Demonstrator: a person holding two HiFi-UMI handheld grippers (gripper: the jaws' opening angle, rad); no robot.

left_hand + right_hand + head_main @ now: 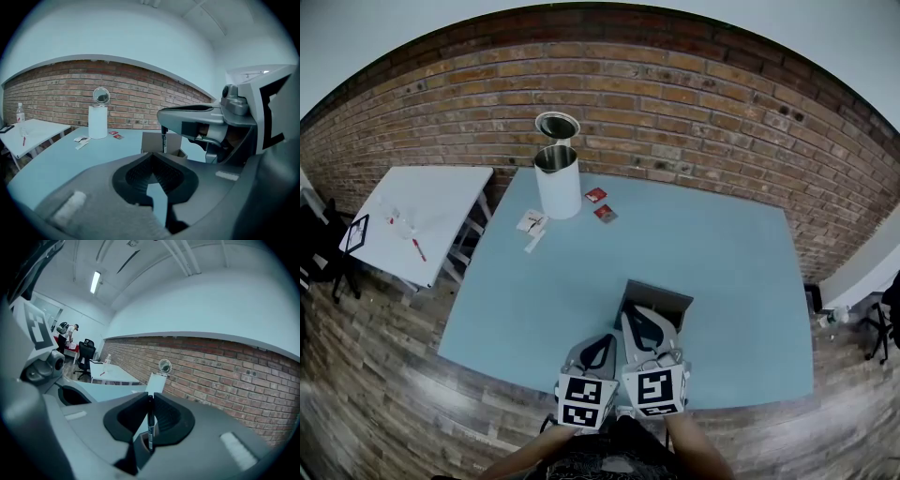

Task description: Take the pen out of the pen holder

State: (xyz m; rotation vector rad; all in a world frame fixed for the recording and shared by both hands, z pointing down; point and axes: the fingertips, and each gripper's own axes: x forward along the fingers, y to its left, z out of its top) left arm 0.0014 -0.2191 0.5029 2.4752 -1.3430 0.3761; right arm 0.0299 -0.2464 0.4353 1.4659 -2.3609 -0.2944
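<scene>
A grey box-shaped pen holder stands on the blue table near its front edge. My right gripper hovers over the holder, shut on a black pen. The pen stands upright between the jaws, with its lower end down at the holder's mouth. In the left gripper view the pen hangs from the right gripper in front of the holder. My left gripper sits just left of the holder, close to the table edge. Its jaws meet at the tips with nothing between them.
A white cylinder with a round mirror behind it stands at the table's far side. Small red packets and white cards lie beside it. A white side table stands to the left, and a brick wall runs behind.
</scene>
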